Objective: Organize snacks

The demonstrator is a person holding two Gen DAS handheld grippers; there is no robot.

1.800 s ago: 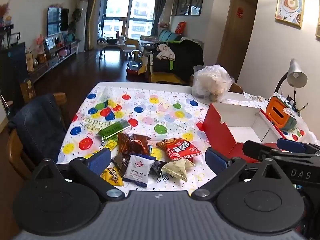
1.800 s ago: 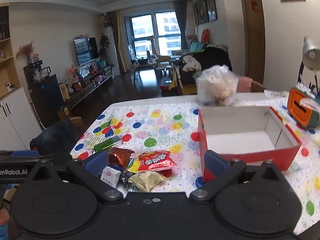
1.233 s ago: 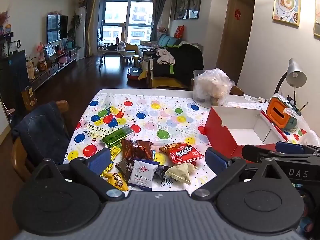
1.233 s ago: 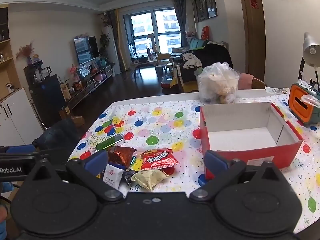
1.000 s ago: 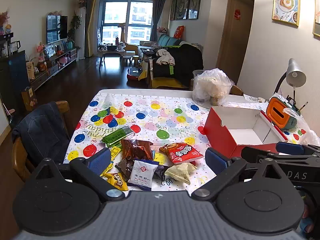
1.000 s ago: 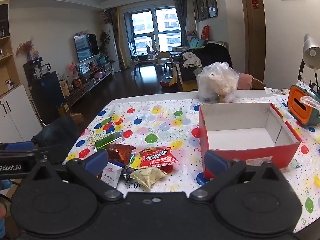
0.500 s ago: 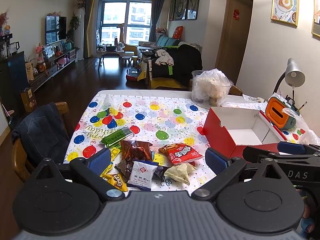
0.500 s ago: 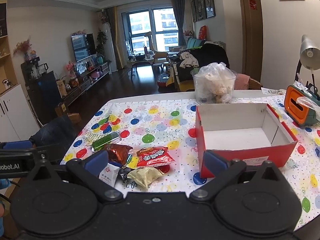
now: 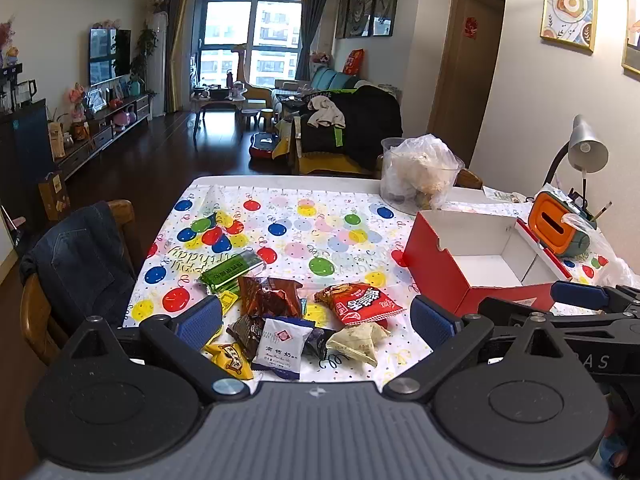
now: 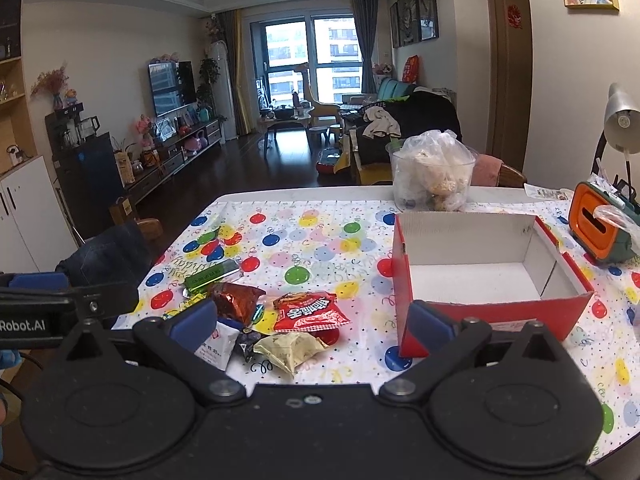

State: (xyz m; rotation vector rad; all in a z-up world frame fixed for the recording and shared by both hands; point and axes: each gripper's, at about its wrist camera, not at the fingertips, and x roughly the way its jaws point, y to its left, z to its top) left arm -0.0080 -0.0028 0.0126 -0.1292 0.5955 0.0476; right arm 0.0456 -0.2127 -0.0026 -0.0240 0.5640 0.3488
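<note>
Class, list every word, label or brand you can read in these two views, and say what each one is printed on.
"Robot.AI": on the left gripper, partly cut off at the frame edge.
"AS": on the right gripper, first letters hidden.
Upside-down birthday script: on the tablecloth, only partly legible.
Print on the red snack packet and white packet: too blurred to read.

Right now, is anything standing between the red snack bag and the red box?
Nothing visible does. Only bare tablecloth lies between the red snack bag and the red box, which is open and empty.
</note>
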